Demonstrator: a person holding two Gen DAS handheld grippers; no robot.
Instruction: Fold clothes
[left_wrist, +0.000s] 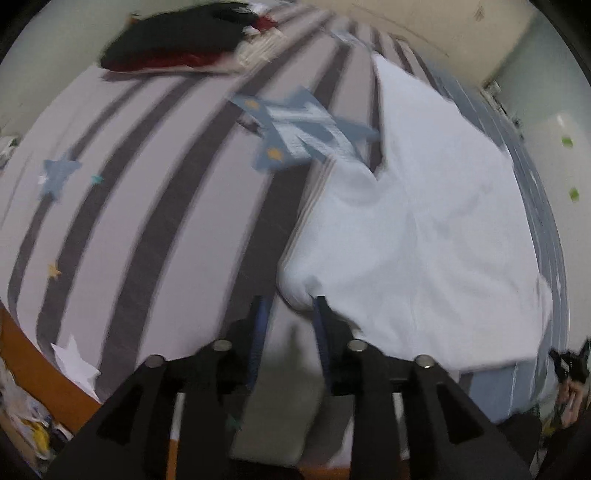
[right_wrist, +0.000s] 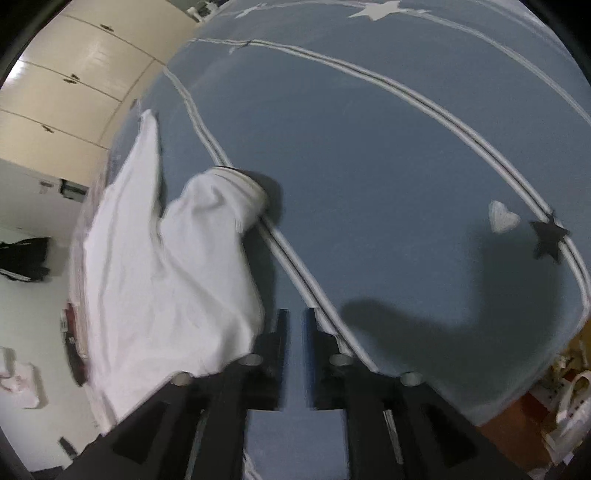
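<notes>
Both hand-held grippers, left (left_wrist: 288, 301) and right (right_wrist: 293, 314), were held with fingers apart, nothing clamped. Beneath, a striped, star-patterned bed (left_wrist: 155, 184) was seen; cream cabinets (right_wrist: 74, 96) stood beyond. A white garment (left_wrist: 417, 229) lay spread lengthwise away from the left gripper.

My garment (left_wrist: 413, 236) is plain white, its cuff (right_wrist: 240, 181) edged with thin dark stripes. The bed sheet (left_wrist: 147, 177) under it is pale lilac with broad grey stripes and blue stars, turning slate blue (right_wrist: 369, 147) with thin white lines, a white heart (right_wrist: 502, 217) and a dark star (right_wrist: 549, 236). My hand-held gripper (left_wrist: 290, 314) is black with blue pads.
</notes>
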